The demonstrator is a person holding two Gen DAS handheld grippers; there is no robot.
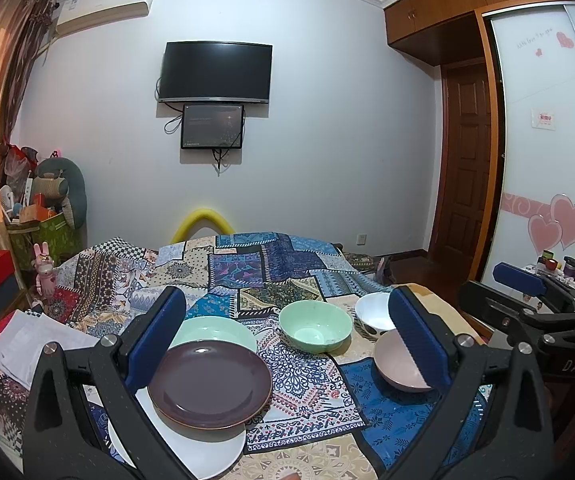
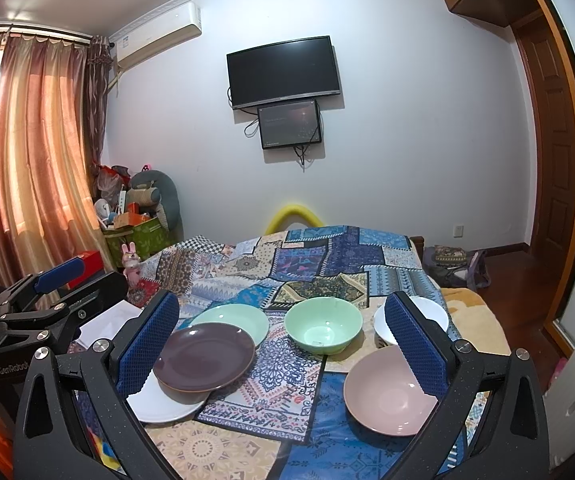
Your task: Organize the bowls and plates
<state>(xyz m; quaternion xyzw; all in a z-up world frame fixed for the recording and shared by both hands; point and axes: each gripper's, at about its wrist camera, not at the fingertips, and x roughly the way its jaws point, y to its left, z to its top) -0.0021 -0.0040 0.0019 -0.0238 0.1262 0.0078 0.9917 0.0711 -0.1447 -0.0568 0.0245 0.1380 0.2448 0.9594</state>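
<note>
The left gripper (image 1: 287, 328) hangs above the near edge of the bed with its blue-padded fingers (image 1: 155, 340) spread wide and nothing between them. Below its left finger lies the dark purple plate (image 1: 209, 382), overlapping a white plate (image 1: 191, 448) nearer the camera and a pale green plate (image 1: 215, 330) behind it. The right gripper (image 2: 281, 340) is likewise spread and empty, held just beside the left one and about level with it. Under its right finger sits the pink bowl (image 2: 387, 392), and farther back a white bowl (image 2: 427, 316) with a dark pattern on its outside. Between the two groups stands the mint green bowl (image 2: 323, 330), upright and apart from the rest. Everything rests on a patchwork cloth (image 2: 287, 384) spread over the bed (image 2: 463, 300).

Judging by the layout, sorting has barely begun: the three plates overlap loosely instead of being stacked squarely, and the three bowls stand separately. The likely step in hand is choosing a first piece. A sensible next move would lower the left gripper to the rim of the purple plate, or the right one to the rim of the pink bowl, closing across the thin edge. The soft bedding may give under pressure, so a glazed rim could slip from the pads.
</note>
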